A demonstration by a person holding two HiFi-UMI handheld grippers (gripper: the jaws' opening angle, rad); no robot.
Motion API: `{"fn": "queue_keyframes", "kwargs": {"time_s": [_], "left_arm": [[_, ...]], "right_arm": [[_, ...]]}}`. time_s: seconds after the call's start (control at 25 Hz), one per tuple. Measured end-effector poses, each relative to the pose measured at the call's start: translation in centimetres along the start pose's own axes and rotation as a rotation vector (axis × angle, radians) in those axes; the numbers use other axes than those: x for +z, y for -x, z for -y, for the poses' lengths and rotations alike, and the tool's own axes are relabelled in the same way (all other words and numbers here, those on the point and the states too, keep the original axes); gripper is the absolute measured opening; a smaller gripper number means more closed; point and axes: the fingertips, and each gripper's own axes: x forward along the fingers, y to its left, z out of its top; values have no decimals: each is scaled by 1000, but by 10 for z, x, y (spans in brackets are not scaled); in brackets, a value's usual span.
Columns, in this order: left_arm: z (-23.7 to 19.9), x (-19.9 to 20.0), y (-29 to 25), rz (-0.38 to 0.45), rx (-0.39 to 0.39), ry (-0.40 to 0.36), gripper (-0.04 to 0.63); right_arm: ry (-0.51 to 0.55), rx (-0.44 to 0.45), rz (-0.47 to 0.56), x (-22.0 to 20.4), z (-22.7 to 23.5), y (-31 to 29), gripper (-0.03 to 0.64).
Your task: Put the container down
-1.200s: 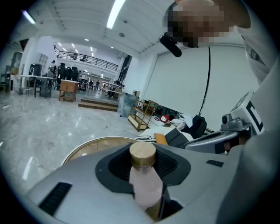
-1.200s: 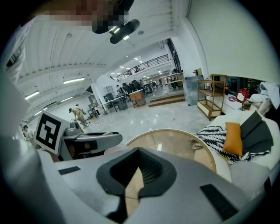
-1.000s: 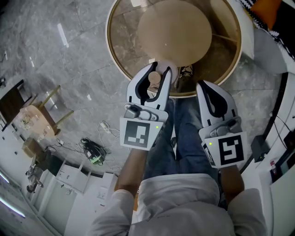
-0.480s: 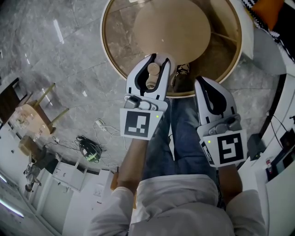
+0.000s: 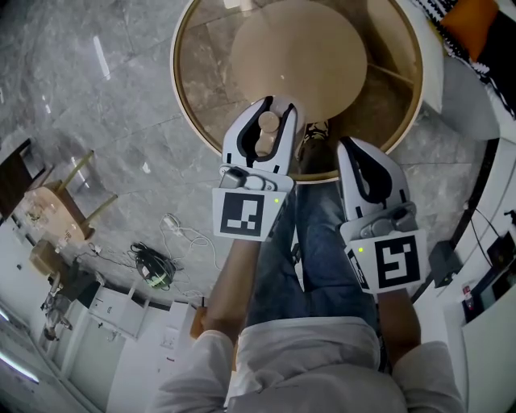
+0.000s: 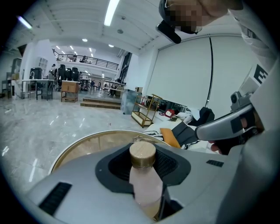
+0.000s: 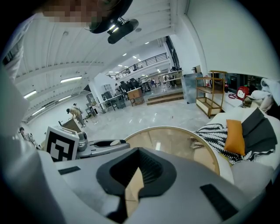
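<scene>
A pale pink bottle [image 5: 264, 139] with a round wooden cap, the container, stands upright between the jaws of my left gripper [image 5: 276, 105], which is shut on it. It hangs over the near rim of a round glass table [image 5: 181, 105] with a wooden rim. In the left gripper view the bottle [image 6: 146, 186] fills the gap between the dark pads, with the table's rim [image 6: 70, 146] behind it. My right gripper [image 5: 359, 147] is beside it to the right, over the table's near edge, shut with nothing in it. In the right gripper view [image 7: 139, 151] only a thin slit shows between the pads.
The person's legs in jeans [image 5: 322, 250] are below the grippers, a shoe [image 5: 316, 133] showing through the glass. A white sofa with an orange cushion [image 5: 472, 20] lies at the right. Cables [image 5: 157, 266] and a wooden chair [image 5: 60, 206] are on the marble floor at left.
Both grippers have sunk a little toward the table. The left one still holds the bottle, now slightly further over the rim.
</scene>
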Motion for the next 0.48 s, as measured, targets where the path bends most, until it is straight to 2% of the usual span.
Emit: {"fn": "queue_keyframes", "kwargs": {"time_s": [0.48], "left_arm": [[-6, -19, -19, -21, 10, -19, 130]], "right_arm": [[32, -24, 17, -10, 18, -23, 15]]}}
